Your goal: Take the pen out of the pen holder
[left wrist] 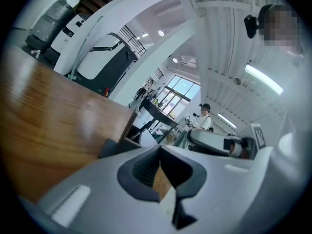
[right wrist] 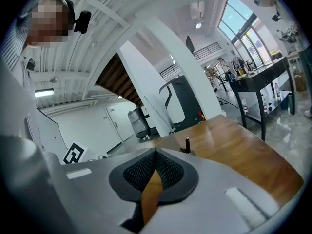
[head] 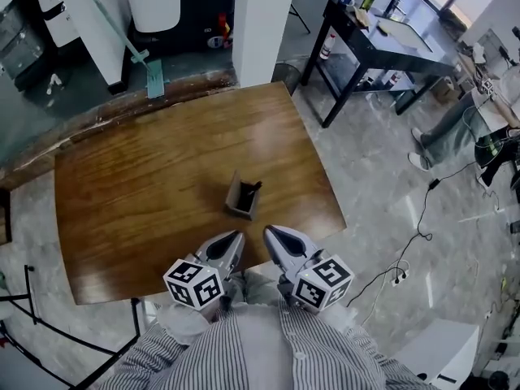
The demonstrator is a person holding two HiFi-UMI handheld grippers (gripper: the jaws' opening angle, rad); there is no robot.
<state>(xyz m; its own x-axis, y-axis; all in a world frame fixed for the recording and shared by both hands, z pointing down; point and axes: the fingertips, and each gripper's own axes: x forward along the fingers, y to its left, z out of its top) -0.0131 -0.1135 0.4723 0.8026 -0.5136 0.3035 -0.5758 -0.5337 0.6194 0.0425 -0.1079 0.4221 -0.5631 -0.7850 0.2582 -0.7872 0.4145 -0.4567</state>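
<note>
Jaws closed and empty on two grippers, left gripper (head: pixel 238 236), right gripper (head: pixel 269 231), one pen (head: pixel 253 189) standing in one pen holder (head: pixel 240 200), one table (head: pixel 138 185)

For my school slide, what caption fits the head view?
Left gripper and right gripper, both shut, near a wooden table; pen in its holder.

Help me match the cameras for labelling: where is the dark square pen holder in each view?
Head view: dark square pen holder near picture centre, on the brown wooden table.
Left gripper view: probably the holder just above the jaws, left of centre.
Right gripper view: its rim and black pen above the jaws, right of centre.
Shared landmark: black workbench.
</note>
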